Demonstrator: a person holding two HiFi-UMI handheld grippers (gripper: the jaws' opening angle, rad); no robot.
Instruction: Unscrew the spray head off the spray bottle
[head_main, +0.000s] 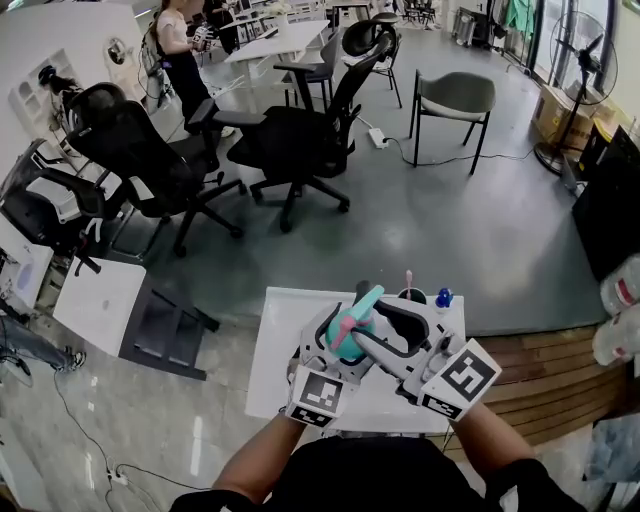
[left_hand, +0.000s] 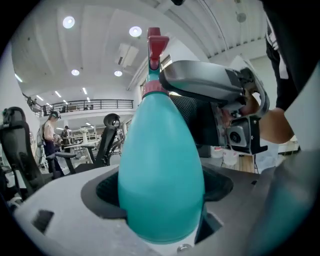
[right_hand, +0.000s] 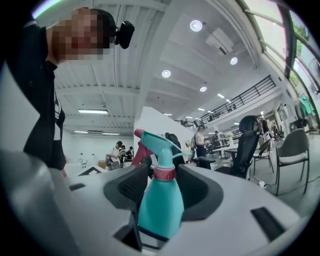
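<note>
Spray bottle (left_hand: 160, 175) is clamped by its teal body in the left gripper (left_hand: 162, 187). The jaws of the right gripper (right_hand: 163, 181) stand apart, flanking the pink collar (right_hand: 164, 173) under the spray head (right_hand: 152, 141) without pressing it, above a white table (head_main: 275, 350).

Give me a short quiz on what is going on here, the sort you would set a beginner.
1. True or false: the spray head has already come off the spray bottle.
2. What colour is the collar just below the spray head? A white, B pink, C black.
3. Fill in: the left gripper holds the bottle by its wide teal ____.
Key: 1 false; 2 B; 3 body.
</note>
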